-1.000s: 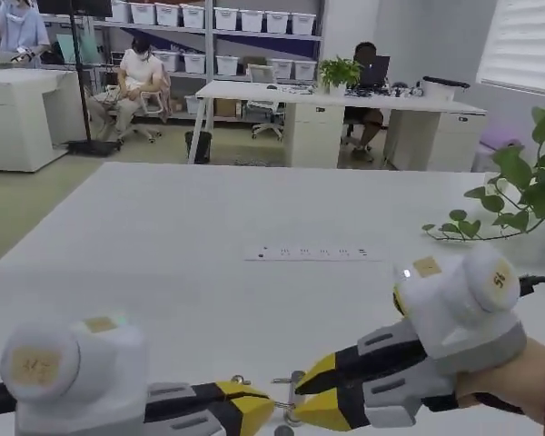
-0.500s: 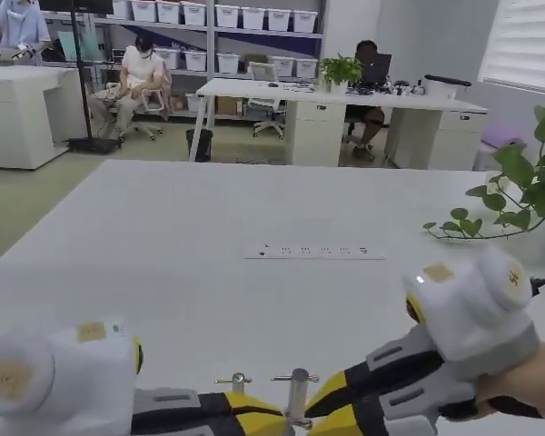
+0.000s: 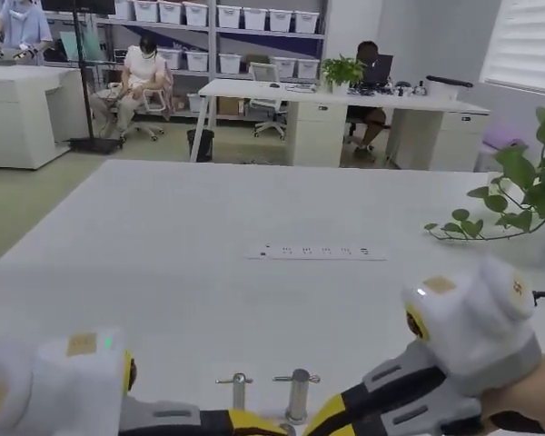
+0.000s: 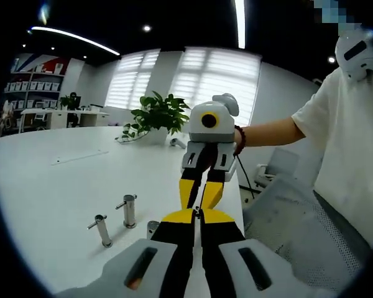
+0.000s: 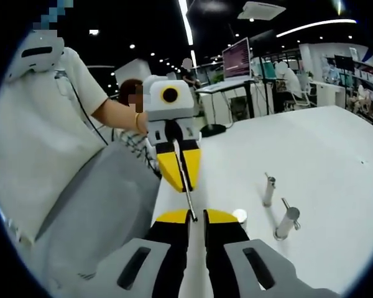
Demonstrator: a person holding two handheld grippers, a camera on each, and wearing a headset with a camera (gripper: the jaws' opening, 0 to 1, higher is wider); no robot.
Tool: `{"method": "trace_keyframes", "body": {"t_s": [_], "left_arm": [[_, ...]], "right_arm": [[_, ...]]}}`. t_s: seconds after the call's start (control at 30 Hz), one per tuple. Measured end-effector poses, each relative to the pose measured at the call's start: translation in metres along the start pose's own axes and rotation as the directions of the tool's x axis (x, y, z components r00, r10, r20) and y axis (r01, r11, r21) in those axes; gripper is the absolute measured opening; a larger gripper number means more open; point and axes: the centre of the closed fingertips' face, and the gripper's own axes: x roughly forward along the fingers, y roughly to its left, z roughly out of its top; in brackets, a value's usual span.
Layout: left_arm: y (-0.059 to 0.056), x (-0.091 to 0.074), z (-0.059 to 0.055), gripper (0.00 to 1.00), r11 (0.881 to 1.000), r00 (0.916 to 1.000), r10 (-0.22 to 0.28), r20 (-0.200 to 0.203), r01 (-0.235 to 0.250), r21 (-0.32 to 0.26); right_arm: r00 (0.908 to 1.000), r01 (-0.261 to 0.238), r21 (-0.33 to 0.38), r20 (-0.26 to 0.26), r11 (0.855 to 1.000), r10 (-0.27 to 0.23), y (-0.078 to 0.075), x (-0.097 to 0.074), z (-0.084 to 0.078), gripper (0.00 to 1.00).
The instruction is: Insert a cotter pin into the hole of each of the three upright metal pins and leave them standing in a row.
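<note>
Yellow-tipped left gripper [image 4: 198, 214] is clenched on a thin wire cotter pin [image 5: 183, 180], lengthwise in its jaws. On the white table [image 3: 254, 209] stand polished cylinders: first metal pin [image 3: 238, 391] and second metal pin [image 3: 297, 395], each cross-pinned. Third metal pin [image 5: 239, 215] is half hidden beside the jaws. Right gripper [image 5: 198, 217] is nearly closed at the wire's end; its grip cannot be told. Leafy plant [image 3: 527, 182] is far right.
</note>
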Motion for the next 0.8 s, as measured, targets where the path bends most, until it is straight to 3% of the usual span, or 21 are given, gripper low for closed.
{"method": "trace_keyframes", "body": {"t_s": [0.27,0.57,0.63,0.8], "left_arm": [[-0.003,-0.002,-0.002,0.0,1.0,1.0,-0.006,-0.004,0.006,0.012],[0.003,-0.002,-0.003,0.01,0.999,0.9994,0.032,-0.011,-0.032,0.032],[0.009,-0.002,-0.003,0.03,0.997,0.9974,0.072,-0.012,-0.071,0.044],[0.011,-0.002,-0.005,0.06,0.995,0.9956,0.091,-0.019,-0.09,0.043]], "right_arm": [[0.9998,-0.019,-0.019,-0.009,1.0,0.019,0.006,0.003,-0.001,0.06],[0.9985,0.031,-0.09,-0.043,0.995,-0.035,0.001,0.004,-0.001,0.04],[0.9976,0.038,-0.103,-0.053,0.994,-0.044,0.001,0.004,0.0,0.03],[0.9925,0.071,-0.156,-0.088,0.985,-0.085,-0.006,0.002,0.0,0.03]]}}
